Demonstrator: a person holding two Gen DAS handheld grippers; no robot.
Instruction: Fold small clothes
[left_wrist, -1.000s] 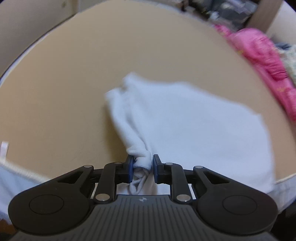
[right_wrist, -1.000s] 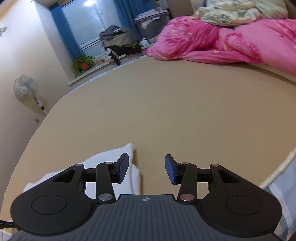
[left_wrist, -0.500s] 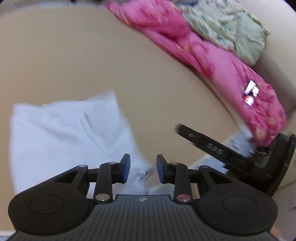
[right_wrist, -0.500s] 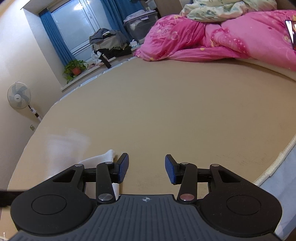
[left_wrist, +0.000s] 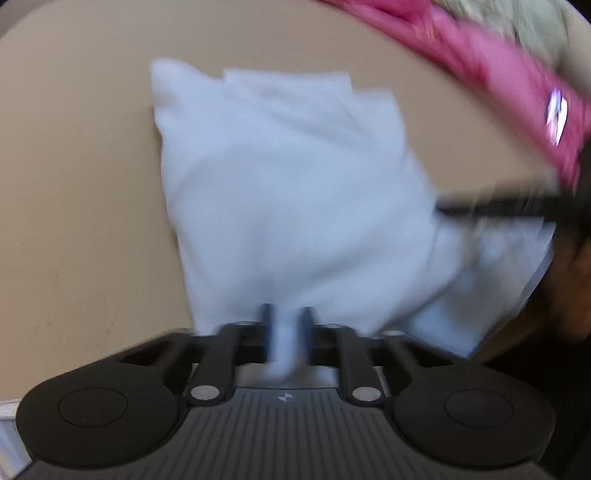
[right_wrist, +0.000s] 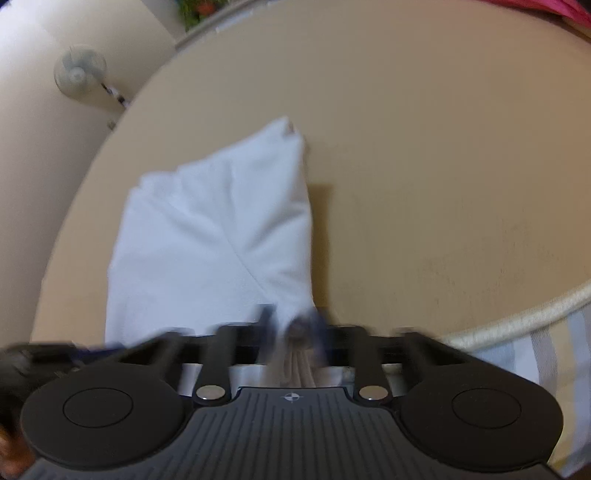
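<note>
A small white garment (left_wrist: 291, 192) lies spread on the tan bed surface (left_wrist: 81, 192), reaching away from me. My left gripper (left_wrist: 286, 317) is shut on the garment's near edge. In the right wrist view the same white garment (right_wrist: 214, 236) lies ahead and to the left, and my right gripper (right_wrist: 291, 325) is shut on its near right corner. The right gripper's dark body (left_wrist: 517, 203) shows blurred at the right of the left wrist view. Both views are motion-blurred.
A pink quilt (left_wrist: 498, 74) with a lit phone (left_wrist: 556, 114) on it lies at the far right. The bed's piped edge (right_wrist: 517, 317) runs at the near right. A standing fan (right_wrist: 77, 72) is by the wall at the left.
The left gripper let go of the bunched cloth, swung round and closed again on the garment's near edge. The right gripper went from open and empty to shut on the garment's corner.
</note>
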